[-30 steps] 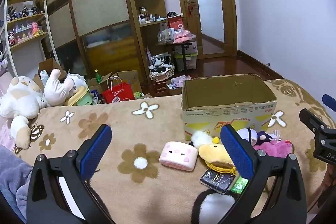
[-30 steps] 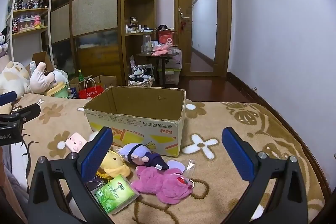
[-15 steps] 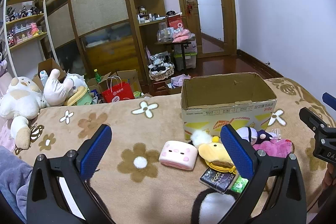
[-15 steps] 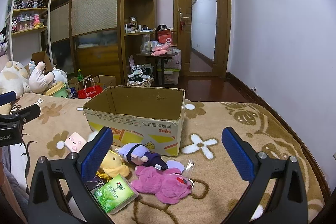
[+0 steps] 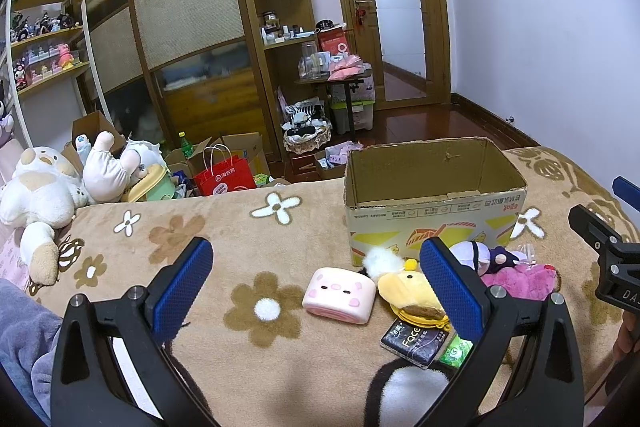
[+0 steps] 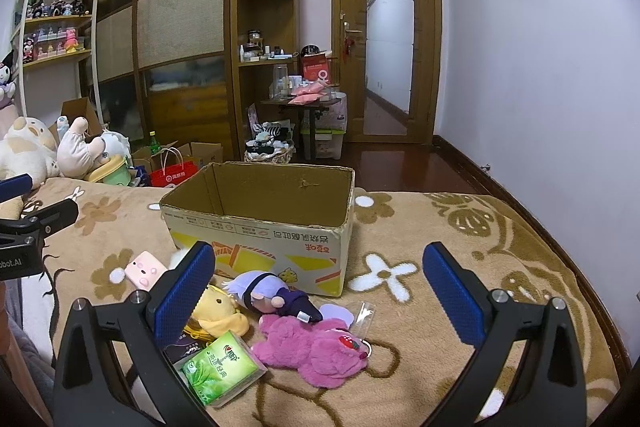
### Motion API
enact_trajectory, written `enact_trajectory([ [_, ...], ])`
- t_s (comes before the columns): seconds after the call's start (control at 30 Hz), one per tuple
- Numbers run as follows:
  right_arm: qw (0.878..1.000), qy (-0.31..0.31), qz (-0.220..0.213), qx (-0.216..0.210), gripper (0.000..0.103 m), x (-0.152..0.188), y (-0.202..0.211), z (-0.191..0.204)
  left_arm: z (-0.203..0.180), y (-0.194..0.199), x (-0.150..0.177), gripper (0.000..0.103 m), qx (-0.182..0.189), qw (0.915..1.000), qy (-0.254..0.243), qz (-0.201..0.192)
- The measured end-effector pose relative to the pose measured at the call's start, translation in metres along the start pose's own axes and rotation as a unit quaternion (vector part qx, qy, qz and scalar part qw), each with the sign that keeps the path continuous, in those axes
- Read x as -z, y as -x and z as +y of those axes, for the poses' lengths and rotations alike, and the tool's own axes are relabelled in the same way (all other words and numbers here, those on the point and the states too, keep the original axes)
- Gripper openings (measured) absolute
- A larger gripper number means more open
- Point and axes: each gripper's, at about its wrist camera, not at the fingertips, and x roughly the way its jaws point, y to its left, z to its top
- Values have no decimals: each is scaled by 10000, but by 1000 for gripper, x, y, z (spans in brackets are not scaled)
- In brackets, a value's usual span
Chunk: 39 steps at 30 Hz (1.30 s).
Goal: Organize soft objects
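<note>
An open, empty cardboard box [image 5: 434,203] [image 6: 264,227] stands on a flowered beige blanket. In front of it lie a pink pig cushion [image 5: 339,295] [image 6: 145,269], a yellow duck plush [image 5: 408,293] [image 6: 218,311], a purple-haired doll [image 6: 268,293] [image 5: 486,259] and a magenta bear plush [image 6: 316,351] [image 5: 516,279]. My left gripper [image 5: 316,287] is open and empty, hovering just short of the pig cushion and duck. My right gripper [image 6: 320,291] is open and empty above the doll and bear.
A black tissue pack [image 5: 416,341] and a green tissue pack [image 6: 220,367] lie nearest me. Large white plush toys [image 5: 44,187] sit at the blanket's left end. Beyond the bed are a red bag [image 5: 224,179], boxes, shelves and a wardrobe.
</note>
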Motion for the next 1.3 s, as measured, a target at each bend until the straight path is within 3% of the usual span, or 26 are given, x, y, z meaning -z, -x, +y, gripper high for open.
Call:
enact_trajectory([
  [1.3,10000,-26,-42,46,103,2,-3,-4,0,-2,1,102,-20,10000,-20,54],
])
